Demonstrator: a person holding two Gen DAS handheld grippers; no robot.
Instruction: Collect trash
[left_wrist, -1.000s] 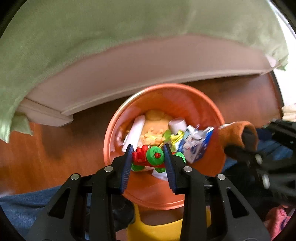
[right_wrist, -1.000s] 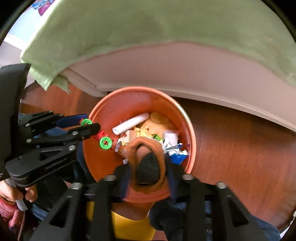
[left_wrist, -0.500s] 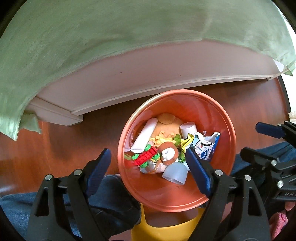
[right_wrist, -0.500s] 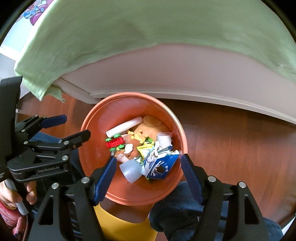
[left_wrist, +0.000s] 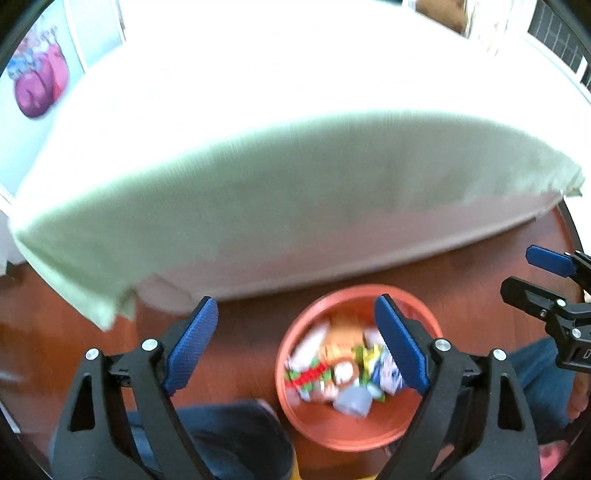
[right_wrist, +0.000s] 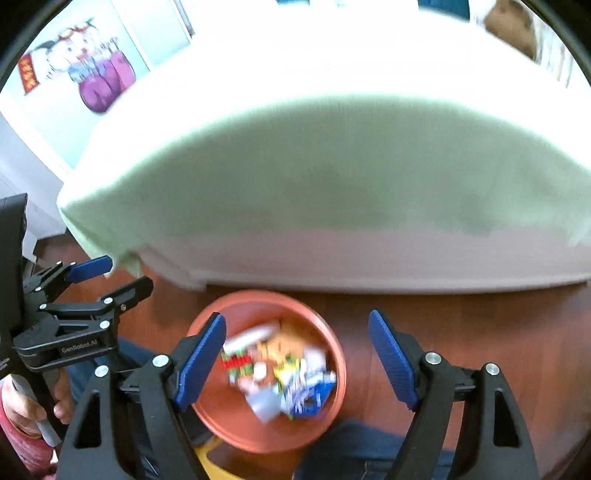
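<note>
An orange bin (left_wrist: 351, 434) stands on the wooden floor, far below both grippers. Inside lie a red and green toy (left_wrist: 308, 376), a brown plush piece (left_wrist: 345, 369), a blue and white carton (left_wrist: 388, 373) and other scraps, all blurred. My left gripper (left_wrist: 293, 306) hangs high above the bin, its jaws opening wide with nothing between them. My right gripper (right_wrist: 295, 319) is likewise above the bin (right_wrist: 229, 417), jaws opening and empty. The toy (right_wrist: 236, 362) and the carton (right_wrist: 314, 395) show in the right wrist view too. Each gripper appears at the edge of the other's view.
A bed with a pale green sheet (left_wrist: 295, 192) overhangs the floor just behind the bin. A person's legs in jeans (left_wrist: 229, 439) flank the bin, and a hand (right_wrist: 22, 402) holds the left tool. A cartoon poster (right_wrist: 96, 74) hangs on the wall.
The left gripper let go of the red and green toy and the right one the brown plush piece; both lie in the bin. Both grippers opened wide and rose, tilting toward the bed.
</note>
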